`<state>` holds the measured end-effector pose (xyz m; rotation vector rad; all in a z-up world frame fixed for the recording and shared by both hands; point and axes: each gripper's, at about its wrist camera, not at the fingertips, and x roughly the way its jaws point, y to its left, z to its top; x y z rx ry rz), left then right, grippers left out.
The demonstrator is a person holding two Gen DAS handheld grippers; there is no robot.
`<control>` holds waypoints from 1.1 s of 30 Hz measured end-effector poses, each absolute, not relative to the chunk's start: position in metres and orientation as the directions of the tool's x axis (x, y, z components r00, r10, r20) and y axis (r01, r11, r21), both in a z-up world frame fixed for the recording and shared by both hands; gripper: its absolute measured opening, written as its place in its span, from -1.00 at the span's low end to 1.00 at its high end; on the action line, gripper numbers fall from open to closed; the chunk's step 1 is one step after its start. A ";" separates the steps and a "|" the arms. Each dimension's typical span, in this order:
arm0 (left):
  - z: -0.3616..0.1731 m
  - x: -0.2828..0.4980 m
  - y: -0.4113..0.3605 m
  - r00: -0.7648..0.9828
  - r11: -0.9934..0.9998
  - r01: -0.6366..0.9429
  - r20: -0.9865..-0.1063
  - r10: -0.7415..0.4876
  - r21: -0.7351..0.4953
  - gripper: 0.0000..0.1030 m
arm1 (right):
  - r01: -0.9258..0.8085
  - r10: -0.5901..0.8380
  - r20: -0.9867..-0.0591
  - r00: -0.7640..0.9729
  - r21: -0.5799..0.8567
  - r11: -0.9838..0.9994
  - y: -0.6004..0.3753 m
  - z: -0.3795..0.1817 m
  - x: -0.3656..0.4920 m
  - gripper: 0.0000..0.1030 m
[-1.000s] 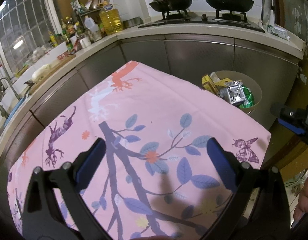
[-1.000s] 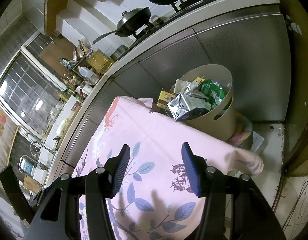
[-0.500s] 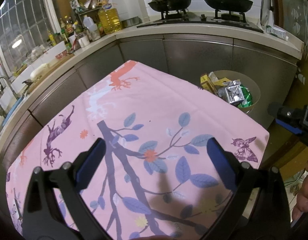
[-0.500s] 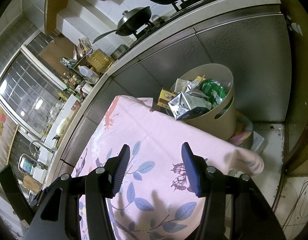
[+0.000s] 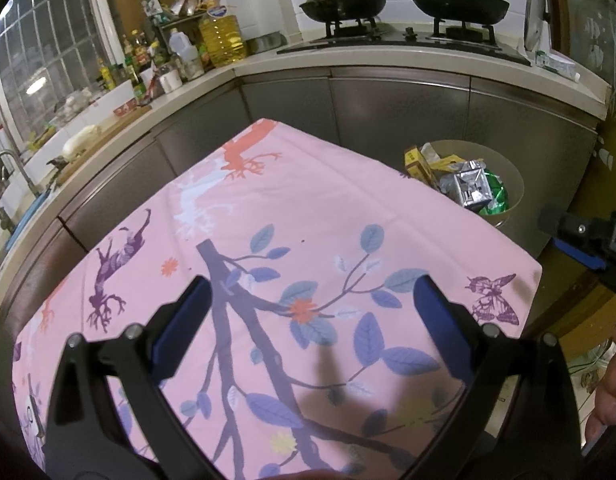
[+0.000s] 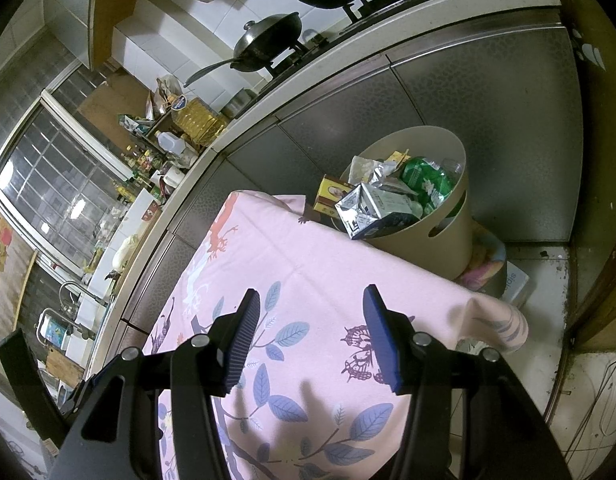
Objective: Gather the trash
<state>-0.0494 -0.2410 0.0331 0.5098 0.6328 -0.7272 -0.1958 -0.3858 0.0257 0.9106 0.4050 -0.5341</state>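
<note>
Left gripper [image 5: 308, 312], right gripper [image 6: 312, 328]: jaws released, nothing held, both above pink floral cloth [image 5: 328, 216] on desk. No loose trash visible on cloth; step judged final check or retreat. Advice: sweep both views across cloth before stopping; keep jaws clear of fabric. Trash sits in beige bin [image 6: 448, 244] beyond far right desk corner: foil carton [image 6: 372, 212], green wrapper [image 6: 424, 180], yellow box [image 6: 330, 196]. Bin base, floor behind desk hidden; near cloth edge cut off.

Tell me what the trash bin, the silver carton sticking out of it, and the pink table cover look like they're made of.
Trash bin: probably matte beige plastic, with smooth thin walls and a moulded handle slot.
Silver carton: foil-lined paperboard, showing a shiny creased inside and printed outside.
Pink table cover: printed woven cloth, with fold lines and a draping corner.
</note>
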 end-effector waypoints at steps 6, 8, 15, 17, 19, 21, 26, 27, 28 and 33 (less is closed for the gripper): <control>0.034 -0.048 -0.242 0.579 0.643 0.737 -0.683 -0.444 0.207 0.88 | 0.592 -0.262 -0.542 0.799 0.631 0.501 -0.387 0.026 -0.196 0.00; 0.034 -0.048 -0.242 0.580 0.645 0.736 -0.683 -0.444 0.206 0.88 | 0.592 -0.260 -0.542 0.799 0.632 0.500 -0.387 0.026 -0.196 0.00; 0.034 -0.047 -0.240 0.587 0.650 0.730 -0.682 -0.437 0.212 0.88 | 0.593 -0.261 -0.543 0.798 0.633 0.497 -0.387 0.026 -0.196 0.00; 0.034 -0.047 -0.240 0.588 0.650 0.730 -0.681 -0.436 0.214 0.88 | 0.593 -0.261 -0.543 0.798 0.633 0.498 -0.388 0.026 -0.196 0.00; 0.034 -0.046 -0.240 0.589 0.650 0.729 -0.681 -0.436 0.214 0.88 | 0.593 -0.260 -0.543 0.798 0.633 0.499 -0.390 0.028 -0.196 0.00; 0.034 -0.046 -0.240 0.588 0.651 0.729 -0.681 -0.436 0.213 0.88 | 0.593 -0.260 -0.543 0.799 0.633 0.499 -0.388 0.027 -0.196 0.00; 0.034 -0.046 -0.239 0.589 0.651 0.728 -0.681 -0.435 0.215 0.88 | 0.592 -0.259 -0.543 0.799 0.633 0.498 -0.389 0.027 -0.196 0.00; 0.034 -0.046 -0.240 0.589 0.650 0.729 -0.681 -0.435 0.214 0.88 | 0.592 -0.260 -0.543 0.799 0.632 0.499 -0.389 0.027 -0.196 0.00; 0.034 -0.046 -0.240 0.589 0.650 0.729 -0.681 -0.435 0.214 0.88 | 0.592 -0.259 -0.543 0.799 0.632 0.499 -0.389 0.027 -0.196 0.00; 0.034 -0.046 -0.240 0.589 0.650 0.729 -0.681 -0.435 0.215 0.88 | 0.592 -0.260 -0.542 0.799 0.633 0.498 -0.388 0.027 -0.196 0.00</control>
